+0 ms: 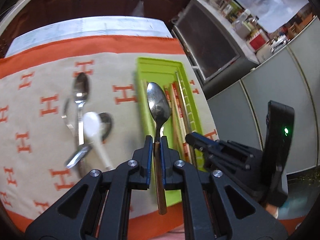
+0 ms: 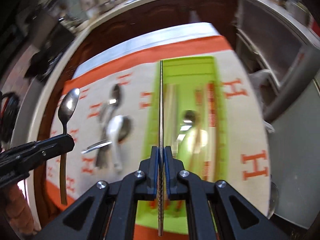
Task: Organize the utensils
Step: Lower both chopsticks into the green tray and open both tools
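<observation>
My left gripper (image 1: 157,140) is shut on a metal spoon with a brown handle (image 1: 158,102), held above the near end of the green tray (image 1: 144,108). That spoon (image 2: 68,104) and the left gripper (image 2: 68,140) also show at the left of the right wrist view. My right gripper (image 2: 161,150) is shut on a thin metal chopstick (image 2: 161,100), lifted over the green tray (image 2: 220,120). In the tray lie chopsticks (image 1: 178,108) and a blurred spoon (image 2: 189,116). A loose pile of spoons (image 1: 80,100) with a white ceramic spoon (image 1: 94,128) lies on the cloth, left of the tray.
The table wears a beige cloth with orange H marks (image 1: 48,104) and an orange border. Dark wooden cabinets (image 1: 90,0) stand behind it. A grey appliance (image 1: 210,46) and grey cupboard doors (image 1: 280,92) are at the right. The right gripper's body (image 1: 220,150) shows beside the tray.
</observation>
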Motion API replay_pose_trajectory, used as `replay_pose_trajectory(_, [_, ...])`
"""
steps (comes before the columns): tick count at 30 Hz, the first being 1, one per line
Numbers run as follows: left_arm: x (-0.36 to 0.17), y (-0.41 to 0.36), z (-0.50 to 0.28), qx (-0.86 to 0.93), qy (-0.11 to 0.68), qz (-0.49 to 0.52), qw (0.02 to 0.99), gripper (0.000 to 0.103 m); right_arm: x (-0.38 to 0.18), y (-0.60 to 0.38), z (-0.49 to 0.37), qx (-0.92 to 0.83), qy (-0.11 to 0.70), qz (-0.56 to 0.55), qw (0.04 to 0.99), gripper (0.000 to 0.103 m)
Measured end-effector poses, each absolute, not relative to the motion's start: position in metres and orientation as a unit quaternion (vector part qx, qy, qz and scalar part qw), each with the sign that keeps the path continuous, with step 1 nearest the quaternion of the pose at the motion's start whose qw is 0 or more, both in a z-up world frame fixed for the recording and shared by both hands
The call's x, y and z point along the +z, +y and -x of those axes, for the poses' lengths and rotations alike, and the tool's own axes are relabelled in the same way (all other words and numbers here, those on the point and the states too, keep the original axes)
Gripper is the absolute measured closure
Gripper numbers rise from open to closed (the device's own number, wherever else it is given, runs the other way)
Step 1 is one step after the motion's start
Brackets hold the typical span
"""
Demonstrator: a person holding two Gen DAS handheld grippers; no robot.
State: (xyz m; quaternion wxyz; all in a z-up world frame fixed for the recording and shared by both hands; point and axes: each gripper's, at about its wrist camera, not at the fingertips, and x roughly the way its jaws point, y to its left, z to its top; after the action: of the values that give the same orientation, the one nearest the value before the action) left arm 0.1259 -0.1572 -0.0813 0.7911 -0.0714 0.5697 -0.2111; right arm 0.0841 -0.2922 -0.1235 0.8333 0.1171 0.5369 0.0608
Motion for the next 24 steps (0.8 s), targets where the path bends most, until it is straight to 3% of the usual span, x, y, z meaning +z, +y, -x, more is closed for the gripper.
replay_pose_trajectory(7, [-0.121, -0.195, -0.128, -0.193, 0.586, 0.032, 0.786, 0.095, -0.14, -0.315, -0.084, 0.041, 0.553, -0.093, 0.827, 0.097])
replay_pose_trajectory(9, [-0.125, -0.196, -0.123, -0.194, 0.589, 0.021, 0.784, 0.085, -0.144, -0.318, -0.087, 0.035, 0.555, -0.092, 0.826, 0.097])
replay_pose_trajectory(11, [-0.126, -0.191, -0.119, -0.19, 0.585, 0.018, 0.788, 0.063, -0.145, -0.322, -0.086, 0.039, 0.558, -0.103, 0.822, 0.097])
replay_pose_trajectory(12, [-0.124, -0.187, -0.116, -0.185, 0.579, 0.018, 0.794, 0.06, -0.146, -0.323, -0.085, 0.041, 0.558, -0.107, 0.822, 0.096])
replay_pose_trajectory(24, [-0.094, -0.085, -0.113, -0.108, 0.547, 0.057, 0.828, 0.058, -0.133, -0.302, -0.08, 0.076, 0.547, -0.126, 0.824, 0.096])
